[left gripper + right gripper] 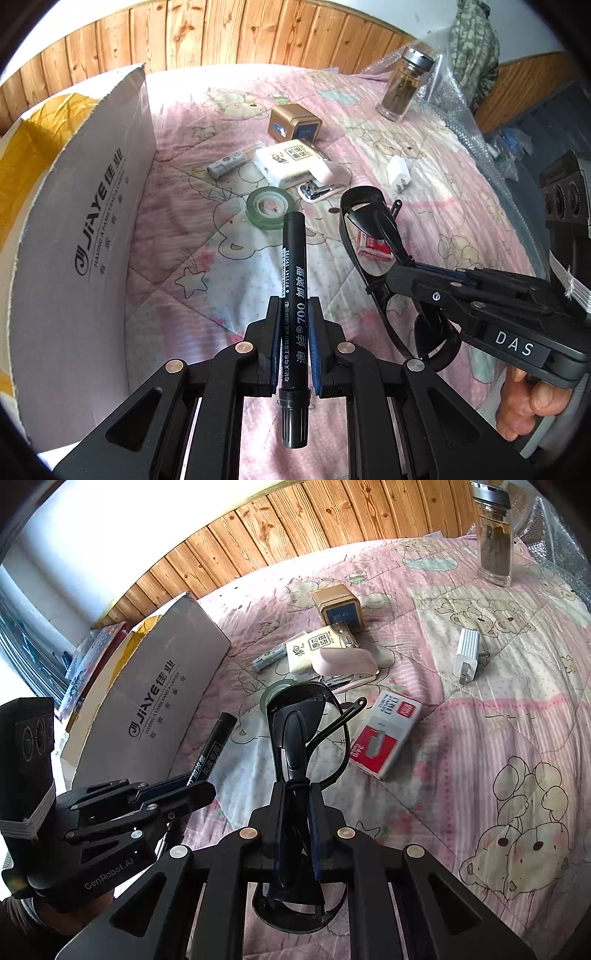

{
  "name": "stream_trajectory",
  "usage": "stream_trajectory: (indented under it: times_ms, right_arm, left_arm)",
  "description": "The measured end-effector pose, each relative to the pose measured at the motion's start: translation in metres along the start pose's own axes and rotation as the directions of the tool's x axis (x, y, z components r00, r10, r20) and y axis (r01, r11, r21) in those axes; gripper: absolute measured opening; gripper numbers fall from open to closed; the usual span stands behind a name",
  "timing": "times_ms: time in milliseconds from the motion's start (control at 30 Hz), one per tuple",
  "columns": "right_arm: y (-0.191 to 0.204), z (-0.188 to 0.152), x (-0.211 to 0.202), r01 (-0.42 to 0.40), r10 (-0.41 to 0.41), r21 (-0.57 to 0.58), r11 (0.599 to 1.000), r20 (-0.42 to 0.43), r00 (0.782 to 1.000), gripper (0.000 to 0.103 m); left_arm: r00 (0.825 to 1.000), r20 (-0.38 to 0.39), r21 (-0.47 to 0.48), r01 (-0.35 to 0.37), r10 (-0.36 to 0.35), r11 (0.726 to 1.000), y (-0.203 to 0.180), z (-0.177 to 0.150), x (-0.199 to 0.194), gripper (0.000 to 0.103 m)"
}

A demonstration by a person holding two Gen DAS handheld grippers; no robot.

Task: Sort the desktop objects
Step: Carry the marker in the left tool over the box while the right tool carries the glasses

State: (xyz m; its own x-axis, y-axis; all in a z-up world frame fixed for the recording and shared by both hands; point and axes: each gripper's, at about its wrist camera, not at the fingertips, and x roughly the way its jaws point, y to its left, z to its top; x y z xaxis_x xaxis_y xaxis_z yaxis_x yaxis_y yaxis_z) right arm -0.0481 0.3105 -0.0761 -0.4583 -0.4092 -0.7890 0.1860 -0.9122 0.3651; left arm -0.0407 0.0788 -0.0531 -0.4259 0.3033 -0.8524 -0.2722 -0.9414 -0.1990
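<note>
My left gripper (294, 314) is shut on a black marker pen (293, 295) and holds it above the pink quilt; the pen also shows in the right wrist view (212, 749). My right gripper (295, 794) is shut on black-framed glasses (306, 716), folded, held above the quilt; they show in the left wrist view (369, 221) to the right of the pen. An open cardboard box (85, 229) marked JIAYE stands at the left. On the quilt lie a green tape roll (266, 204), a staple box (384, 731), a white charger (467, 653) and a small grey tube (227, 164).
A gold tin (293, 122), a white packet (286, 162), a pink stapler (343, 664) and a glass jar (404, 85) sit farther back. A wood-panelled wall runs behind. Bubble wrap (461, 122) lies at the right edge.
</note>
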Motion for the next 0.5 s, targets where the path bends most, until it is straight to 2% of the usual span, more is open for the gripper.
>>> stream_trajectory:
  times_ms: [267,500]
  right_arm:
    - [0.021,-0.004,-0.018,-0.005,0.006,-0.042,0.999,0.032,0.999,0.012]
    - [0.041,-0.007,-0.032,-0.002,0.008,-0.079,0.997,0.065,0.998,0.013]
  left_arm:
    - [0.996,0.062,-0.014,-0.067,0.068,0.998,-0.001,-0.002,-0.039,0.013]
    - [0.989,0.111,-0.032,-0.092,0.095,0.995,0.003,-0.006,-0.067,0.013]
